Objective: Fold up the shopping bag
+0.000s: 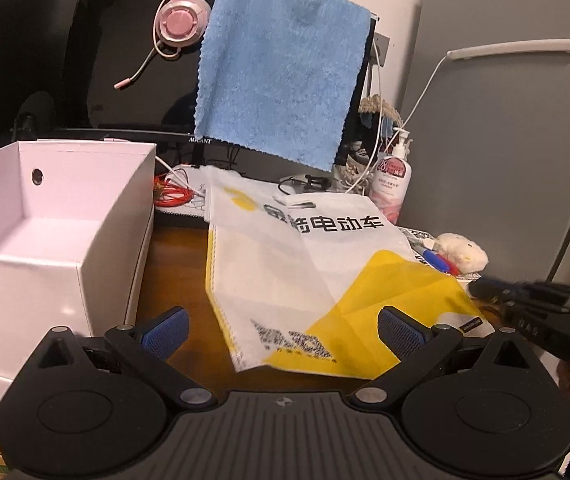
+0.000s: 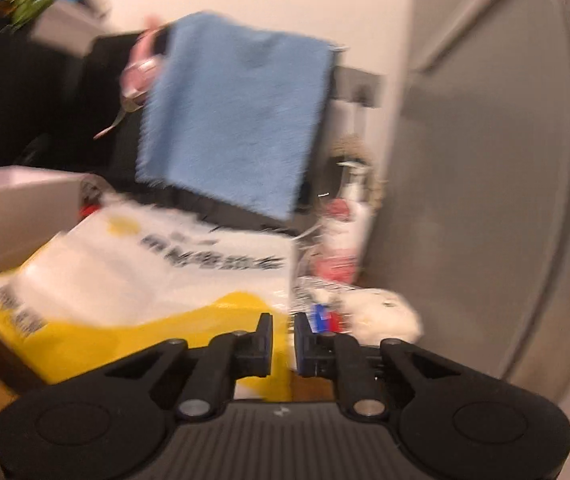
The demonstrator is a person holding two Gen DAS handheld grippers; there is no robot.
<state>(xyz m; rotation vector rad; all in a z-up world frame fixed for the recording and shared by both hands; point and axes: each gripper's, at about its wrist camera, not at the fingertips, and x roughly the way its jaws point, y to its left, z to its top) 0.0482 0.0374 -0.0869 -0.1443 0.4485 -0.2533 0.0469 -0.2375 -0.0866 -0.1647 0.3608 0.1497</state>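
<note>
A white and yellow shopping bag [image 1: 317,264] with black print lies flat on the wooden desk, its printed end toward the monitor. My left gripper [image 1: 283,334] hovers open over the bag's near edge. Its blue pads [image 1: 165,330] stand wide apart, one either side of that edge, holding nothing. My right gripper [image 2: 283,338] appears in the left wrist view as a dark shape [image 1: 525,304] at the bag's right edge. In the blurred right wrist view its jaws are almost together, and the bag's [image 2: 145,280] right edge runs into the narrow gap between them.
An open white box [image 1: 53,240] stands to the left of the bag. Behind it is a monitor [image 1: 133,60] with a blue towel [image 1: 281,68] and pink headphones [image 1: 181,20] hanging on it. A lotion bottle [image 1: 391,176], cables and a plush toy [image 1: 461,254] crowd the right, beside a grey fridge [image 1: 505,140].
</note>
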